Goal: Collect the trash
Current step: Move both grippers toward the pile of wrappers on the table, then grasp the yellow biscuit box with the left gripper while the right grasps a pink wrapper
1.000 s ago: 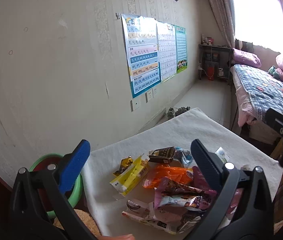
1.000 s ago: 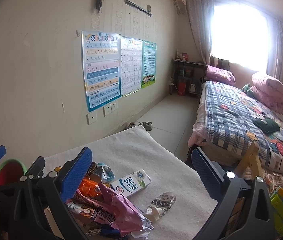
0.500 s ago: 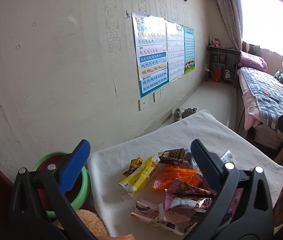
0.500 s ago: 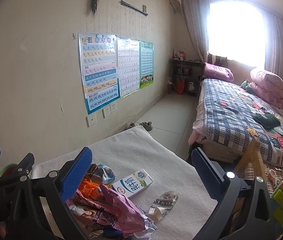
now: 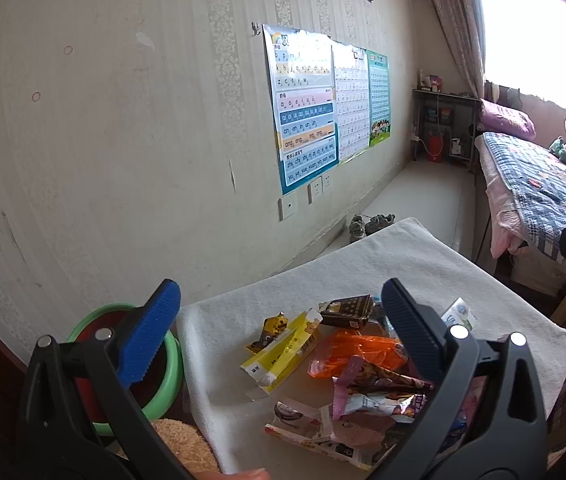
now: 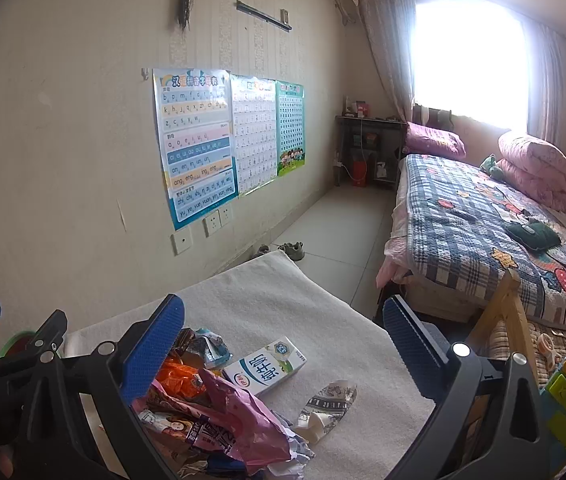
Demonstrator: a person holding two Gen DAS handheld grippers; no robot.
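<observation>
Between the spread fingers of the left gripper (image 5: 279, 328): a pile of wrappers (image 5: 347, 364) on the white towel (image 5: 423, 264), nothing picked up yet. Left of those fingers: a green bin (image 5: 171, 364), just beside the towel. Between the wide-open fingers of the right gripper (image 6: 283, 340): a milk carton (image 6: 265, 366), a crumpled wrapper (image 6: 329, 404). Probably all trash left to collect.

Each tool (image 5: 279, 332) (image 6: 281, 344) has a black frame with silver screws and two ribbed blue pads.
</observation>
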